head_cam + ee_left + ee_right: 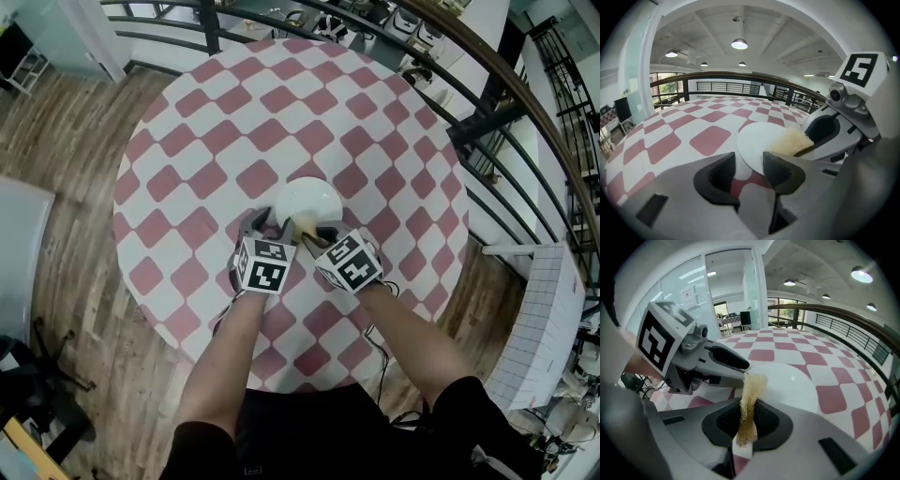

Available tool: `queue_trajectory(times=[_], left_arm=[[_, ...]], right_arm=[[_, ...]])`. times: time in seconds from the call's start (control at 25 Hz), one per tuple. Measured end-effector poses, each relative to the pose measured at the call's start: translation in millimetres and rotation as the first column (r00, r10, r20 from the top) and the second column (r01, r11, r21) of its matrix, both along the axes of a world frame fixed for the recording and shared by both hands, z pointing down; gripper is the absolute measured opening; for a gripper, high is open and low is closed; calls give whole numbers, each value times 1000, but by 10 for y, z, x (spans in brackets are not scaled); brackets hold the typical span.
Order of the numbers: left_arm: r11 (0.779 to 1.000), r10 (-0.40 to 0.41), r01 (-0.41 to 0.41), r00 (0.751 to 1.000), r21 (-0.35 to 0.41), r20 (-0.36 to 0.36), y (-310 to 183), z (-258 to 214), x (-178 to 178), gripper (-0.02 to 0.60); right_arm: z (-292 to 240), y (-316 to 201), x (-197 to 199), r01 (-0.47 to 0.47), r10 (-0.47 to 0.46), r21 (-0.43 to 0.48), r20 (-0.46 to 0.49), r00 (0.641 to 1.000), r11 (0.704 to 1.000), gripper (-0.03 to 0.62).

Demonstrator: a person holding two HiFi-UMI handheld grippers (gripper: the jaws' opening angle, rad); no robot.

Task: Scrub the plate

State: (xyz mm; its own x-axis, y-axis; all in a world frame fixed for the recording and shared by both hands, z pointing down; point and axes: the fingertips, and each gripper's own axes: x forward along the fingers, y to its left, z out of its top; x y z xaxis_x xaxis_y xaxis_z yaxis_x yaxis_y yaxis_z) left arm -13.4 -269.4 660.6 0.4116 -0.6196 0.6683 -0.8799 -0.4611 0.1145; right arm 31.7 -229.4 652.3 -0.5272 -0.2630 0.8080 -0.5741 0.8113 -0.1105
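A white plate [307,200] lies flat near the middle of the round table. My left gripper [260,223] stands at the plate's near-left rim. In the left gripper view the left gripper [749,165] is open, with the plate [757,140] rim reaching just into the gap and neither pad pressing on it. My right gripper [321,234] is shut on a yellow mesh scrubber [305,228]. The scrubber [751,397] sticks up from the jaws and its frayed end meets the plate [797,380] at the near edge. In the left gripper view the scrubber [790,140] rests on the plate's right side.
The table wears a red and white checked cloth [216,141]. A dark curved railing [469,84] runs behind and to the right of it. Wooden floor [75,141] lies to the left. A white gridded panel [544,319] stands at the right.
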Motion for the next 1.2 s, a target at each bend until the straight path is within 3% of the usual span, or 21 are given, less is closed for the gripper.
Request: queue_trajectory(times=[0.28,0.48,0.88,1.04,1.12,1.2], left_arm=[[1000,14,-13,1000,-28,23,10,37,4,189],[1000,15,-14,1000,-23,21,6,30,7,189],[1000,9,-9,1000,-20,5,11,17,5,192],[999,-4,4,1000,-43,-17,-12,18,-10,192],[999,-8,7,1000,-45,-17,-8,14,-10,192],[1000,-7,6,1000,-29,-8,-14,6,-12,192]], right_arm=[[69,58,53,86,-83,29,-82,993,996,49],[57,11,185,66,-63,40,-78,995,997,49],[17,-445,773,-75,90,121,-125,988,990,49],[86,-716,1167,-209,234,138,-201,951,968,49],[-71,-848,1258,-312,335,167,-136,932,935,49],[-341,-976,1128,-339,359,235,-47,932,911,49]])
